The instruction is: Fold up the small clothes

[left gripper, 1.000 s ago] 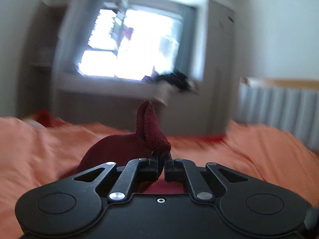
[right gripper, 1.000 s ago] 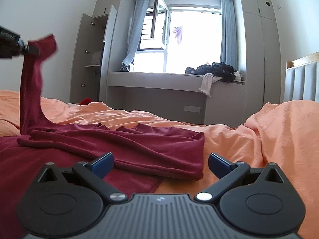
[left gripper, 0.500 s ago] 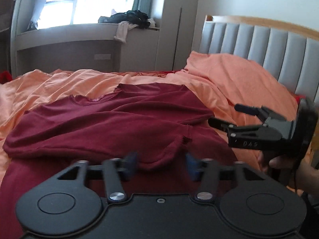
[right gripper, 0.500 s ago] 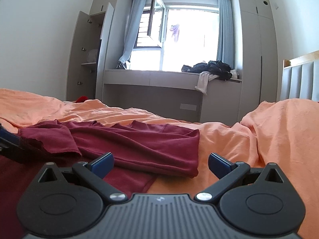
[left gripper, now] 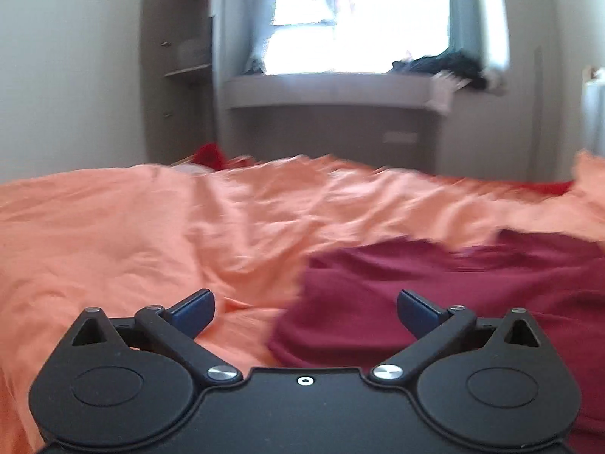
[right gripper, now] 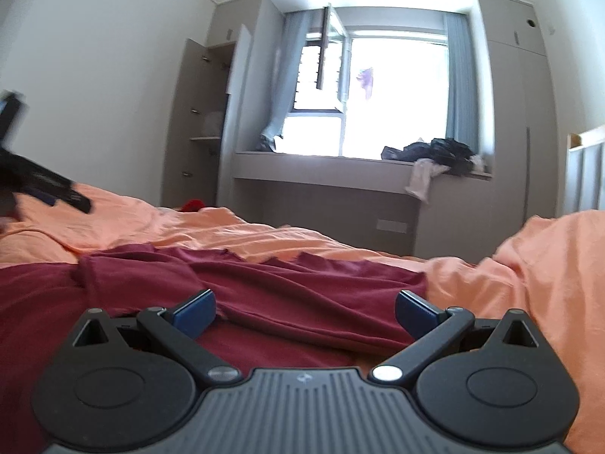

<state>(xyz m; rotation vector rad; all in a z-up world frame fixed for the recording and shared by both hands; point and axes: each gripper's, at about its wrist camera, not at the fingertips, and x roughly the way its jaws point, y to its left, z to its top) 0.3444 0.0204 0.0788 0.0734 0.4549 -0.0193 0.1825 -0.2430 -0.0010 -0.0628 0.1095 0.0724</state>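
A dark red shirt lies on the orange bed cover, one sleeve folded across its body. My right gripper hovers low over the shirt's near edge, open, nothing between its fingers. In the left wrist view the shirt fills the lower right, its left edge lying between the fingers. My left gripper is over that edge and the cover; its jaws are opening wide and the pads press on nothing. The right wrist view catches the left gripper blurred at the far left, above the bed.
A window ledge holds a pile of dark clothes with a pale cloth hanging off it. An open wardrobe stands at the left wall. A small red item lies at the bed's far edge. The padded headboard is at right.
The left gripper held the sleeve raised, laid it across the shirt, let go and opened, then swung away to the shirt's left edge. The right gripper stayed open and barely moved.
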